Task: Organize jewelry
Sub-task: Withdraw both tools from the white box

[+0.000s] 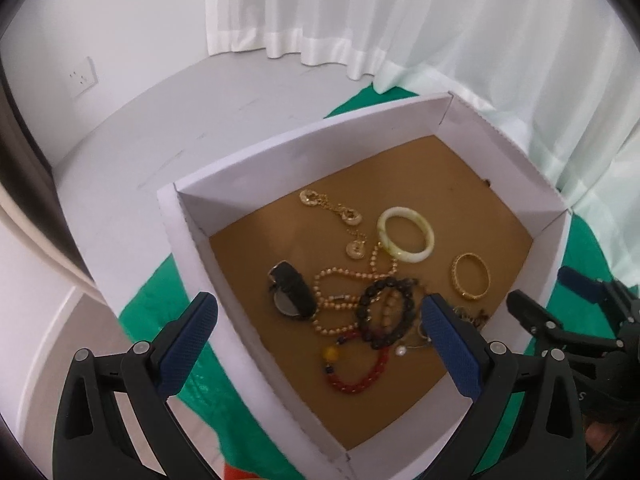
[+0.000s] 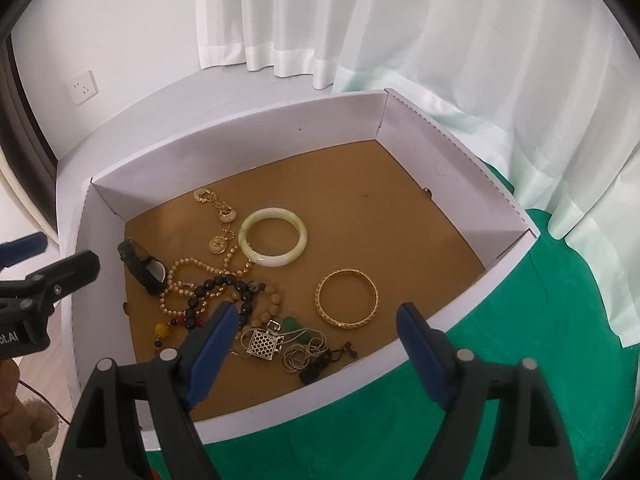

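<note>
Left gripper fills the bottom of the left wrist view, jaws spread wide w/ nothing between them, hovering over the near-left wall of the white cardboard box. Its blue pads straddle that wall: one outside over the green cloth, one inside above the pile. Right gripper sits at the bottom of the right wrist view, likewise wide open and holding nothing, over the box's near edge.

Jewelry lies on the brown floor of the box, mostly toward frame lower centre. Nearest in the right view: a tangle of thin silver chain w/ a square lattice pendant, a green stone just behind it. Left of that, a red bead bracelet w/ a yellow bead, a dark bead bracelet overlapping a peach bead strand, and a black watch beside them. Gold bangle lies apart, right of centre. Further back, pale jade bangle; touching its left side, a gold chain w/ round discs runs toward the upper left.

Beyond the box: white curtain across the top, wall socket at left.
</note>
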`<state>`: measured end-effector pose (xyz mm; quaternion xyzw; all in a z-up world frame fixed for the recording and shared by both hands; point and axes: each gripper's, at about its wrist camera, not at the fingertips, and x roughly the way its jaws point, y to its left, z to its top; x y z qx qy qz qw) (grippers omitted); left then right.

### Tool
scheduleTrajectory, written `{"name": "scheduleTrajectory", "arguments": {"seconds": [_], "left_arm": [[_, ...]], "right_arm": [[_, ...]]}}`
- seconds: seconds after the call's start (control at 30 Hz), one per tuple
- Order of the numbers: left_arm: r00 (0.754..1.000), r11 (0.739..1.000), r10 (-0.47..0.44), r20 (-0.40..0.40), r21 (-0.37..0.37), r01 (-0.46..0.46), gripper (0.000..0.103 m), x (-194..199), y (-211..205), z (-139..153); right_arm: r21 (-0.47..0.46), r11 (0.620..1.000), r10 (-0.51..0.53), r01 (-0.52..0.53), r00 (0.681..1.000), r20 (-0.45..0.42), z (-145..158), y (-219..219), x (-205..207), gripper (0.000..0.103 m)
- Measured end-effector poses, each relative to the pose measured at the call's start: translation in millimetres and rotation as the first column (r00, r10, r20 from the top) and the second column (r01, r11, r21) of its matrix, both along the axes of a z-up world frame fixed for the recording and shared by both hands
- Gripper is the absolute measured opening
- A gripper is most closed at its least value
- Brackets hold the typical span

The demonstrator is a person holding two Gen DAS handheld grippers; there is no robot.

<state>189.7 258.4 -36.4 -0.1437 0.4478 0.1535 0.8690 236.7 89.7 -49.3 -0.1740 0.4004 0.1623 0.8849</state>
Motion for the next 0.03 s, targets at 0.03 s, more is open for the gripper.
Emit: {"name": "scheduleTrajectory", "arguments": {"seconds": [0.03], "left_arm": [[1.0,1.0,0.007,0.01,0.024,-0.007,0.102,-1.0,-2.6,1.6]], "right_arm": [[0.0,1.0,0.0,0.0,1.0,0.003,0.3,-0.2,-0.2,0.083]]}}
